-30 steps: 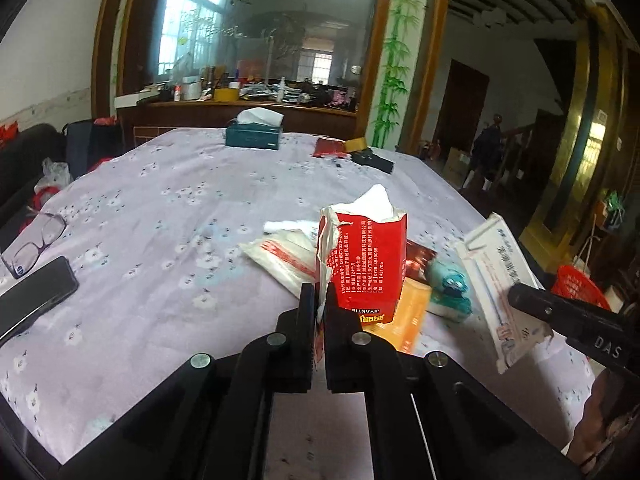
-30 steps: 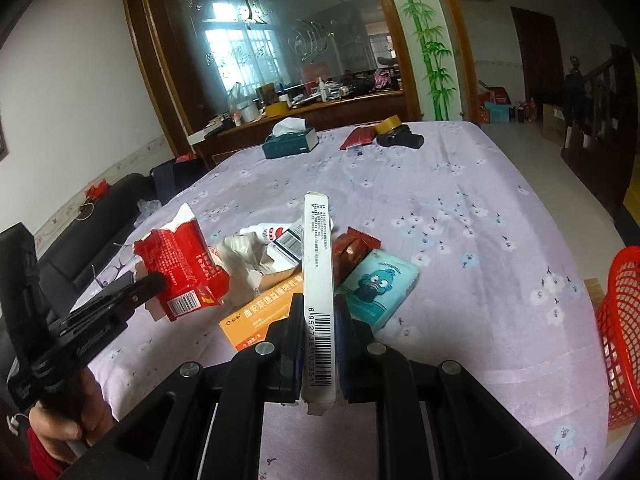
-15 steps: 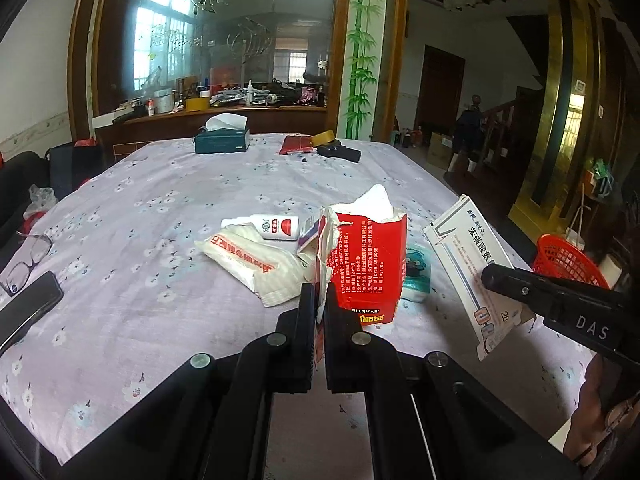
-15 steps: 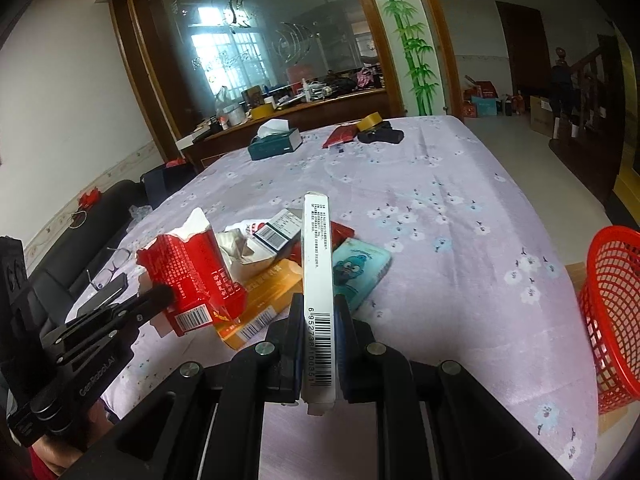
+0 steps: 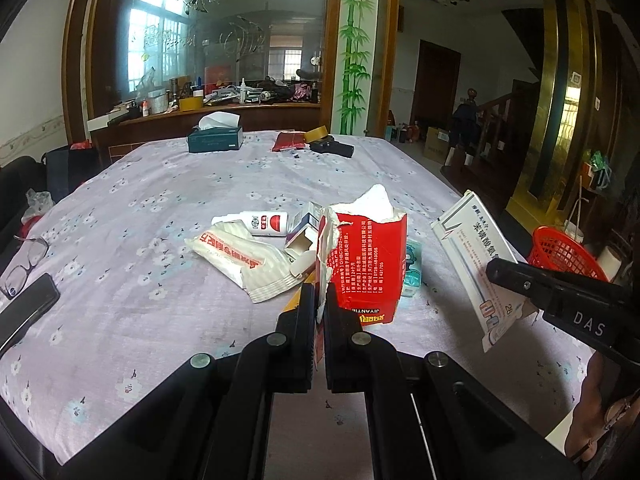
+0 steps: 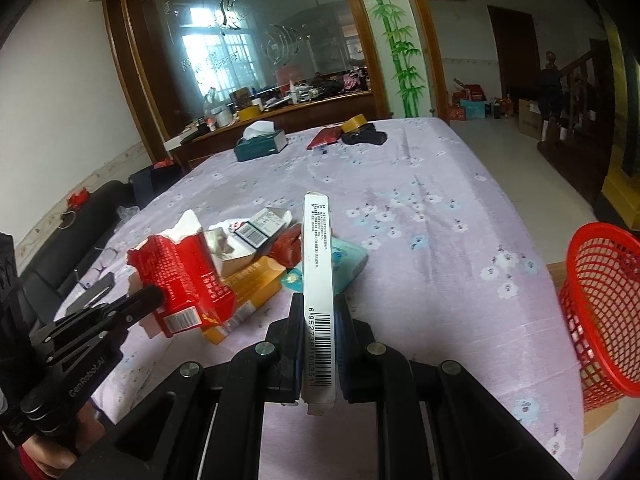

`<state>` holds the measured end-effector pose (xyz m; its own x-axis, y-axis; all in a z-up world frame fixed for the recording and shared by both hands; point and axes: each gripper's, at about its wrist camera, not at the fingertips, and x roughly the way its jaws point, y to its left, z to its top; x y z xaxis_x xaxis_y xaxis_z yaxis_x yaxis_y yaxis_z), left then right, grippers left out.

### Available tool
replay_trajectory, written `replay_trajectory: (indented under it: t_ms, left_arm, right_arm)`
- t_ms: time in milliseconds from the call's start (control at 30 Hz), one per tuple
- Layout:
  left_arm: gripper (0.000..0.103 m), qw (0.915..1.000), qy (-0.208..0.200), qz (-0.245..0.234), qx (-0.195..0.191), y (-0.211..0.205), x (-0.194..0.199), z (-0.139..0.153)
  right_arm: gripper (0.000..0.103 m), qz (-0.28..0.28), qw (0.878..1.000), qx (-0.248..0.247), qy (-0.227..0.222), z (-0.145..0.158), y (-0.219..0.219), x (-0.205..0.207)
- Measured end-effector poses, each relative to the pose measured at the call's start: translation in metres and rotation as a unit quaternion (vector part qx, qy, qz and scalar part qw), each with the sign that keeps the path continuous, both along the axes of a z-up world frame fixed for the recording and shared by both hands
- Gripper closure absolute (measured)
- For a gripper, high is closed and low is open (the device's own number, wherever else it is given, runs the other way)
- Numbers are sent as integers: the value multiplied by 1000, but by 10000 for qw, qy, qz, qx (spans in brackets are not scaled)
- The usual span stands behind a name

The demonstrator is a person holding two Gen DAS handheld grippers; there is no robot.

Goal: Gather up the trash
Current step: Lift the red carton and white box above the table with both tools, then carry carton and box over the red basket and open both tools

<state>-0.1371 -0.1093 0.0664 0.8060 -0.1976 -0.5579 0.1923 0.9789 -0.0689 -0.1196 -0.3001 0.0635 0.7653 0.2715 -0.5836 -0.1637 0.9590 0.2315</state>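
Note:
My left gripper [image 5: 319, 294] is shut on the torn edge of a red carton [image 5: 370, 264], which hangs above the table; the same red carton [image 6: 182, 276] appears at the left of the right wrist view. My right gripper [image 6: 319, 306] is shut on a flat white box [image 6: 318, 280] held edge-up, and that white box [image 5: 478, 264] also shows at the right of the left wrist view. On the floral tablecloth [image 5: 160, 184] lie a white pouch [image 5: 240, 260], a white bottle [image 5: 260, 223], an open small box [image 5: 306, 240], an orange box [image 6: 248, 292] and a teal pack [image 6: 346, 260].
A red mesh basket [image 6: 604, 312] stands past the table's right edge. At the far end are a tissue box [image 5: 216, 138], a red packet [image 5: 288, 141], a tape roll and a black object. Glasses [image 5: 24, 264] and a phone [image 5: 24, 312] lie at the left.
Both grippers shifted sideways with their loads still held. The trash pile now lies more to the left behind the red carton, and the red basket has come further into view.

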Motion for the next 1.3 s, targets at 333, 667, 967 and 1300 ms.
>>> replay_trajectory:
  t_ms: [333, 667, 967, 1300]
  left_arm:
    - [100, 10000, 2, -31, 18, -4, 0, 0]
    - [100, 10000, 19, -41, 37, -6, 1, -1]
    - [100, 10000, 31, -68, 57, -8, 3, -4]
    - [100, 9997, 63, -219, 75, -20, 8, -4]
  right_arm:
    - [89, -261, 9990, -338, -104, 1, -6, -1]
    - [89, -483, 9960, -731, -177, -1, -7, 0]
    - [89, -543, 9950, -826, -174, -3, -11, 0]
    - [89, -574, 9952, -768, -179, -3, -15, -3]
